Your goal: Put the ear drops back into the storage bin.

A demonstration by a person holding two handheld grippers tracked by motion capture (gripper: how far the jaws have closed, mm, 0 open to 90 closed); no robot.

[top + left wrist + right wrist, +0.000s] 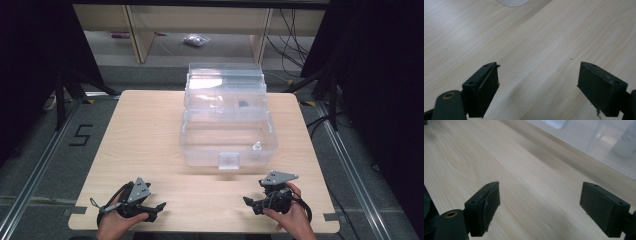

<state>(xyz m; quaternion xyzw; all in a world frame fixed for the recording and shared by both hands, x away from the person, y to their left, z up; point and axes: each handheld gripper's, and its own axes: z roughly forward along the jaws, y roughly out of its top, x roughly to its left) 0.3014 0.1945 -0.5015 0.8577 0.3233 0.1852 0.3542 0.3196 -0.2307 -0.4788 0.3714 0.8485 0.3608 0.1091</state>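
Observation:
A clear plastic box (200,150) stands in the middle of the wooden table (145,130), its lid (225,80) tipped open at the back. A small white bottle (257,146) stands inside near the front right corner; the right gripper view shows the bottle (627,142) through the box wall (584,140). My left gripper (159,207) rests low at the front left, jaws wide apart over bare wood (539,65). My right gripper (248,204) sits at the front right, pointing left, its jaws (540,183) wide with nothing between them.
A small dark object (243,104) lies in the back part of the box. A pale rounded edge (511,2) shows at the top of the left gripper view. Beyond the table are wooden shelf legs (142,35), cables (290,40) and a bag (196,40) on the floor.

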